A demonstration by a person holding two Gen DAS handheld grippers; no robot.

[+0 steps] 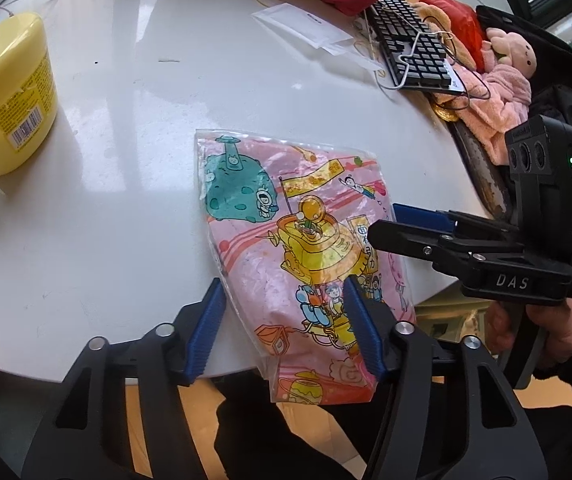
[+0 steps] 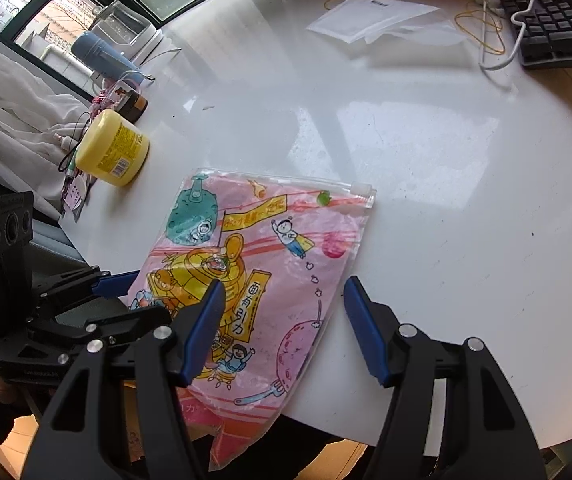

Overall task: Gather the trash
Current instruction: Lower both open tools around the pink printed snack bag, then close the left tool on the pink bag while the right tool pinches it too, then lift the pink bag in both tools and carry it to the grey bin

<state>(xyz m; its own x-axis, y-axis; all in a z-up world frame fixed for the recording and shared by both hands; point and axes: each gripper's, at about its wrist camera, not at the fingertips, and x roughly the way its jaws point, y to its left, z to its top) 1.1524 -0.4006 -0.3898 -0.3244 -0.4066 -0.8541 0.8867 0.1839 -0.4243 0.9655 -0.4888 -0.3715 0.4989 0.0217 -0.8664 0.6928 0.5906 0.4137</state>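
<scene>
Your target is the pink cartoon-printed zip bag [image 1: 286, 240], lying flat on the white counter [image 1: 106, 220] with its lower end hanging over the near edge toward you and its zip closure at the far end. Both grippers are already on it — now make the grip count.

Your left gripper [image 1: 282, 324] straddles the bag's near end: one blue pad sits right at the bag's left edge, the other lies over the printed film toward its right side. The jaws stand half-spread and the film between them looks slack, so treat this as bracketing, not yet a hold. Your right gripper [image 2: 282, 324] is in the same posture at the bag's right side; its left pad lies over the yellow cartoon print and its right pad stands on bare counter just beside the bag's edge, parted and gripping nothing that I can see.

To do this well:
- Use the overhang. The film past the counter's edge is free above and below — pinch there rather than scraping pads along the glossy top.
- Gather some film as you close; a single flat layer will likely slip out of ribbed pads.
- Let one gripper take the bag and keep the other out of its way; the two sets of fingers sit very close together.
- Lift toward yourself, away from the yellow tub [image 1: 6, 92] on the left and the keyboard [image 1: 414, 40] and loose white paper [image 1: 306, 28] at the far side.
</scene>
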